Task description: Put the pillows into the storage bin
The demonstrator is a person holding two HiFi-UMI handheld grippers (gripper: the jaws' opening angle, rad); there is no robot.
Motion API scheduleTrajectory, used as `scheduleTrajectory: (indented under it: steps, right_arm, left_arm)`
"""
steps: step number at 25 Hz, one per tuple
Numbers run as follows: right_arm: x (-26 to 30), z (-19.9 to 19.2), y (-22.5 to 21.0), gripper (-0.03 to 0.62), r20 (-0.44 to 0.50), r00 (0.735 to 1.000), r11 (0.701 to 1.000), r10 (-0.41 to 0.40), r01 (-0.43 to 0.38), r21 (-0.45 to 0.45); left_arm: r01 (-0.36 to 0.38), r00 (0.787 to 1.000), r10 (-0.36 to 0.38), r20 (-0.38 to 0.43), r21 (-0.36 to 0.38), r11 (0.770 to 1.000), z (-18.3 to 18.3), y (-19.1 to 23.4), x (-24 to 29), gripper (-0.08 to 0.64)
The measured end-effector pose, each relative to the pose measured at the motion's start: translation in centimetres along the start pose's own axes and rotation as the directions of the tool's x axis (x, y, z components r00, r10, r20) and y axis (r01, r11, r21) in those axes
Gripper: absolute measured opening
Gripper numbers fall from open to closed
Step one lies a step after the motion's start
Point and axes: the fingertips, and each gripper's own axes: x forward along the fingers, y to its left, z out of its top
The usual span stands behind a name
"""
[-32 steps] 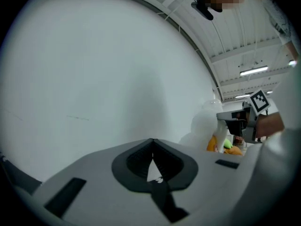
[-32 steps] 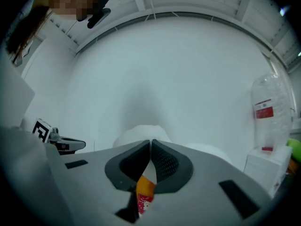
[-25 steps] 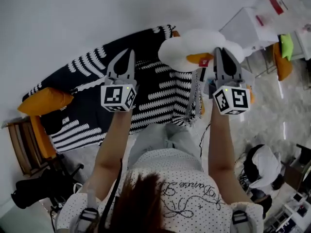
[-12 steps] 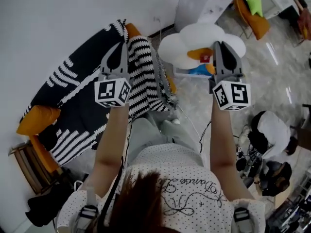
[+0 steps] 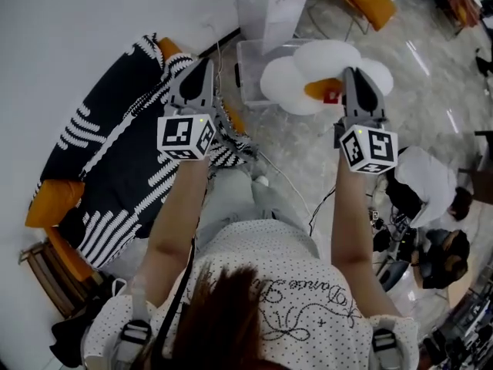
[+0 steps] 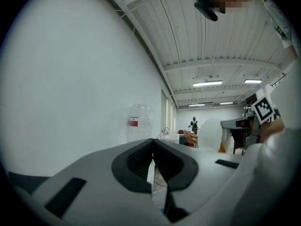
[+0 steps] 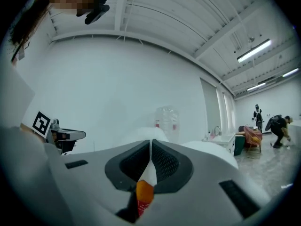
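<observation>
My right gripper [image 5: 352,74] is shut on a white egg-shaped pillow [image 5: 312,68] with an orange middle and holds it up in the air. In the right gripper view a fold of its white and orange fabric [image 7: 145,187] is pinched between the jaws of that gripper [image 7: 150,147]. A clear storage bin [image 5: 250,72] stands on the floor below, partly hidden by the pillow. My left gripper [image 5: 202,66] is shut and empty at the same height, over the sofa's end; its jaws meet with nothing between them [image 6: 153,145]. An orange pillow [image 5: 52,205] lies on the sofa.
A sofa under a black and white blanket [image 5: 115,153] runs along the wall at the left. A tall white box [image 5: 269,6] stands behind the bin. Cables [image 5: 308,199] trail over the floor. A person in white [image 5: 427,187] is low at the right, with bags nearby.
Both grippers and the pillow have swung away from the sofa to the right. The clear bin has come into view under the pillow. The jaws have not changed.
</observation>
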Motion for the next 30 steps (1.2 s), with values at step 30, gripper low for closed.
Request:
scheduleTrajectory:
  steps: [30]
  right_arm:
    - [16.4, -0.3, -11.8, 0.025, 0.051, 0.998, 0.999, -0.025, 0.024, 0.031]
  left_arm:
    - [0.08, 0.997, -0.08, 0.007, -0.011, 0.997, -1.8, 1.5, 24.5, 0.003]
